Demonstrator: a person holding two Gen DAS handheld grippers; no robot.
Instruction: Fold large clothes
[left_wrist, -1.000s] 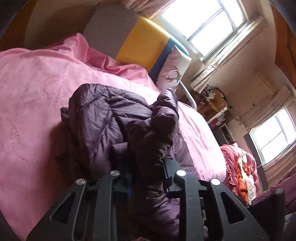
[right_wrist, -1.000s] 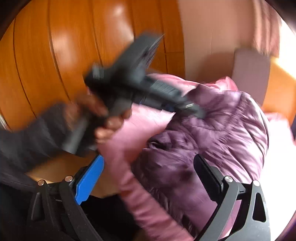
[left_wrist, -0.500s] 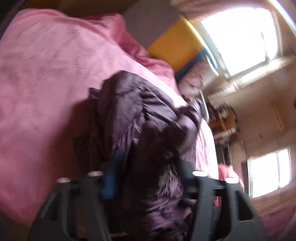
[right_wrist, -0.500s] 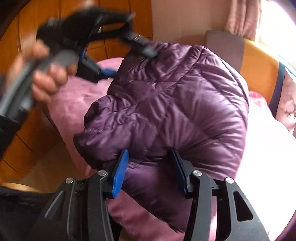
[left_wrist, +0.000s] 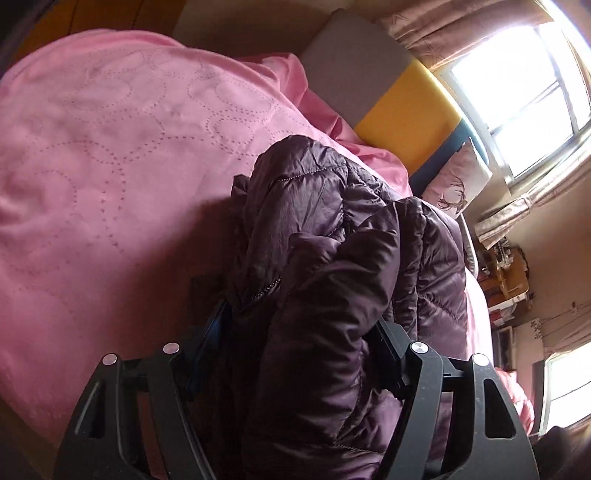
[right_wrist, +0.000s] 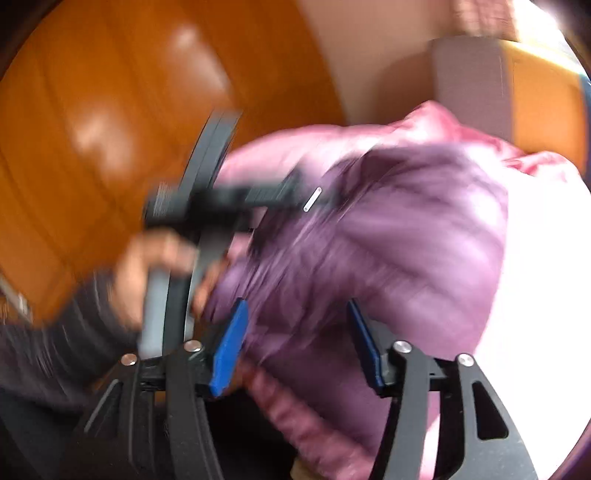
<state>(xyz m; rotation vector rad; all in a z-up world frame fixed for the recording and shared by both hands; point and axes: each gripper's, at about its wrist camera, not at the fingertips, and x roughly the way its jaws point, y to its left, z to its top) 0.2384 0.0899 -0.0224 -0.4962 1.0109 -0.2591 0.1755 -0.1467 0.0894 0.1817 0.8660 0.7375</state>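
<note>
Purple jacket (left_wrist: 332, 280) bunched on the pink bedspread (left_wrist: 110, 177) of the bed, filling the left wrist view from centre to 6 o'clock. Left claw (left_wrist: 295, 343) clamped on a thick fold of jacket, fabric packed between both fingers. Right wrist view blurred: right claw (right_wrist: 299, 343) spread apart, blue pads either side of the jacket (right_wrist: 388, 240), not clearly pinching. Left hand (right_wrist: 147, 273) grips its tool at 9 o'clock. Headboard (left_wrist: 402, 99) at 1 o'clock, pillow (left_wrist: 458, 181) beside it.

Bunched purple quilted jacket (left_wrist: 332, 266) on bed
</note>
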